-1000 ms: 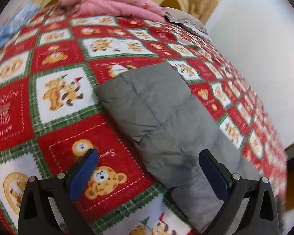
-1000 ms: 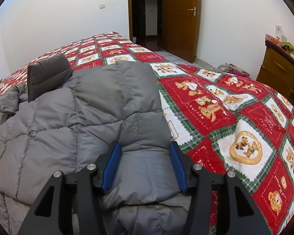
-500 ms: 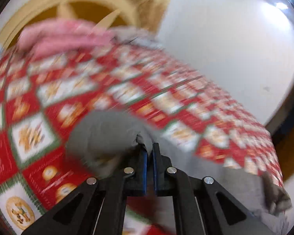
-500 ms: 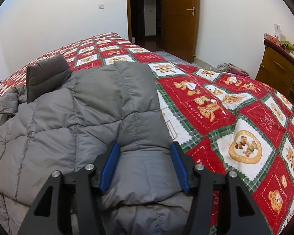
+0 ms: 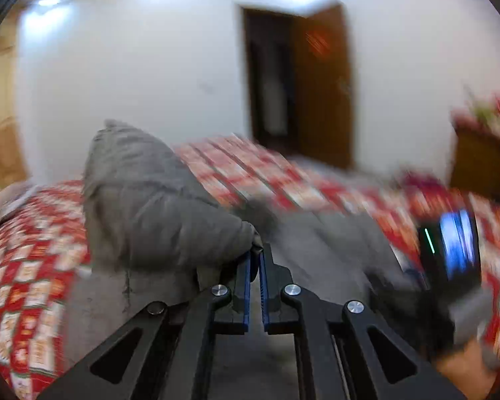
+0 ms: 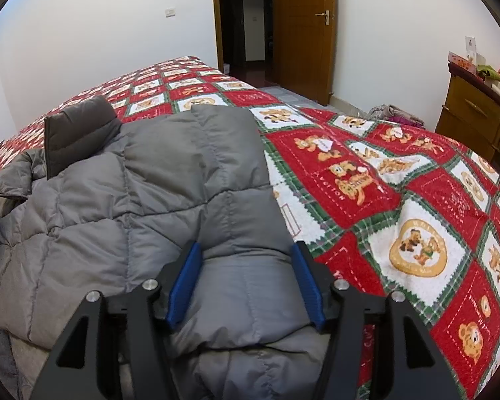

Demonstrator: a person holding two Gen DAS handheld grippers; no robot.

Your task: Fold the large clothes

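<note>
A grey quilted down jacket (image 6: 156, 186) lies spread on the bed. In the left wrist view, my left gripper (image 5: 256, 256) is shut on a fold of the jacket's sleeve (image 5: 156, 213), which stands lifted above the bed; this view is blurred. My right gripper (image 6: 246, 263) is open, its blue pads (image 6: 186, 280) on either side of a puffed part of the jacket near the bed's edge, touching the fabric but not pinching it. The jacket's dark collar (image 6: 78, 126) sticks up at the far left.
The bed has a red, white and green bear-print quilt (image 6: 400, 200). A wooden door (image 6: 303, 30) and dark doorway are behind. A wooden dresser (image 6: 476, 116) stands at the right, with clothes on the floor (image 6: 393, 115) beside it. The right-hand device (image 5: 450, 253) shows blurred in the left wrist view.
My left gripper closed on the jacket's sleeve, lifted it and swung round from the headboard side to face the door. My right gripper has stayed open in place.
</note>
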